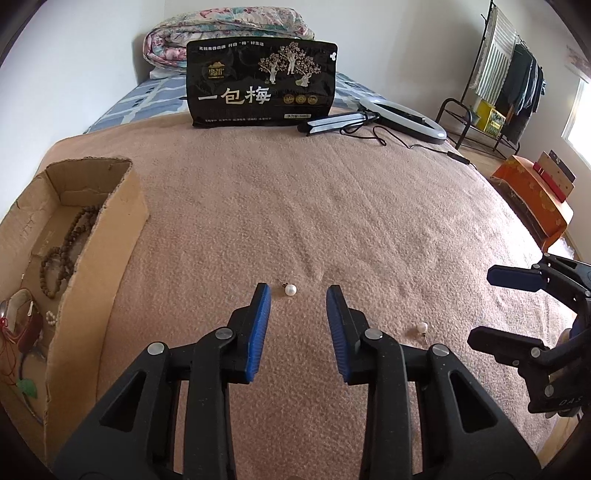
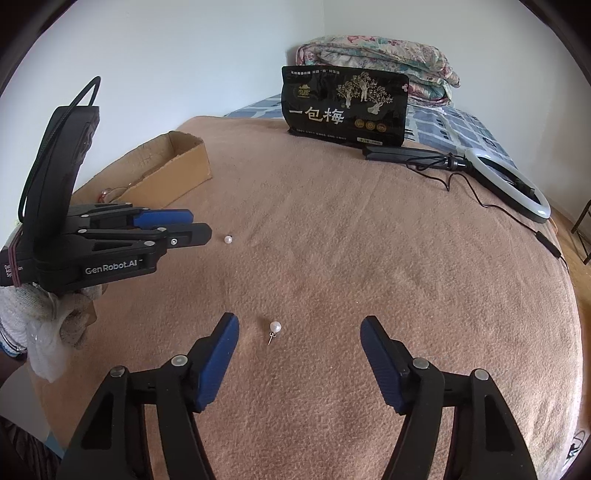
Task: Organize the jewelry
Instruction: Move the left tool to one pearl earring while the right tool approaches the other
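Observation:
Two pearl earrings lie on the pink blanket. One pearl earring (image 1: 290, 289) lies just ahead of my open, empty left gripper (image 1: 298, 291), close to its left finger; it also shows in the right wrist view (image 2: 228, 239). The other pearl earring (image 2: 274, 327) lies between the tips of my open, empty right gripper (image 2: 299, 325), nearer the left finger; it also shows in the left wrist view (image 1: 422, 327). A cardboard box (image 1: 107, 236) at the left holds a wooden bead necklace (image 1: 66, 251) and other jewelry.
A black snack bag (image 1: 262, 85) stands at the far end of the bed. A ring light (image 1: 406, 118) with its cable lies to its right. A folded quilt (image 1: 229, 33) is behind. A clothes rack (image 1: 506, 81) and an orange box (image 1: 532, 195) stand off the bed at the right.

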The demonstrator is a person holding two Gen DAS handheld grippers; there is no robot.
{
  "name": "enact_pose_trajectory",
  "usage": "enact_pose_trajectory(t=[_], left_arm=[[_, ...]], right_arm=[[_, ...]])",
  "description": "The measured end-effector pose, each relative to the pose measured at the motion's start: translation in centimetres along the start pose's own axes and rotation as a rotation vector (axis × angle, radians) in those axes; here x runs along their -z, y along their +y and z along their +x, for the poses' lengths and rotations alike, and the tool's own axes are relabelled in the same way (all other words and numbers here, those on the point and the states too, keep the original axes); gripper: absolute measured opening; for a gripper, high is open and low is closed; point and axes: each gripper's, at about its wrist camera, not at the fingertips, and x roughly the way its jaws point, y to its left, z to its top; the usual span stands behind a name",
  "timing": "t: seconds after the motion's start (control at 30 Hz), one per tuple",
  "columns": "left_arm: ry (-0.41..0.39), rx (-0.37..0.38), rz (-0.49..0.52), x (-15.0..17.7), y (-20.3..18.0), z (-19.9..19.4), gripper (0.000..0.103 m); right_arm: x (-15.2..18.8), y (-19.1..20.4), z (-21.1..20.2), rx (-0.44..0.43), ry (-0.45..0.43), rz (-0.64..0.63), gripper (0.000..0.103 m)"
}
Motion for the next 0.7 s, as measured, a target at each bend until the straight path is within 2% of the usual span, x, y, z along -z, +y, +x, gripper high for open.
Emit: enact_pose_trajectory(t=[0.23, 0.33, 0.53, 0.7], left_arm=[[0.031, -0.018, 0.006, 0.1, -0.2, 2.5, 0.030], [0.042, -0.030, 0.004, 0.1, -0.1, 3.2, 0.026], [0.046, -0.034, -0.006, 0.1, 0.2, 3.9, 0.023], [0.044, -0.037, -0.005, 0.1, 0.3, 4.1, 0.020]], right_arm=[[0.7, 0.6, 1.6, -0.040, 0.032, -0.024, 0.056], [0.8, 0.6, 2.1, -0.055, 0.036, -0.025, 0.049], [0.8, 0.6, 3.0, -0.078, 0.047, -0.015, 0.041], [0.7, 0.8, 3.9, -0.084, 0.059, -0.018, 0.038]])
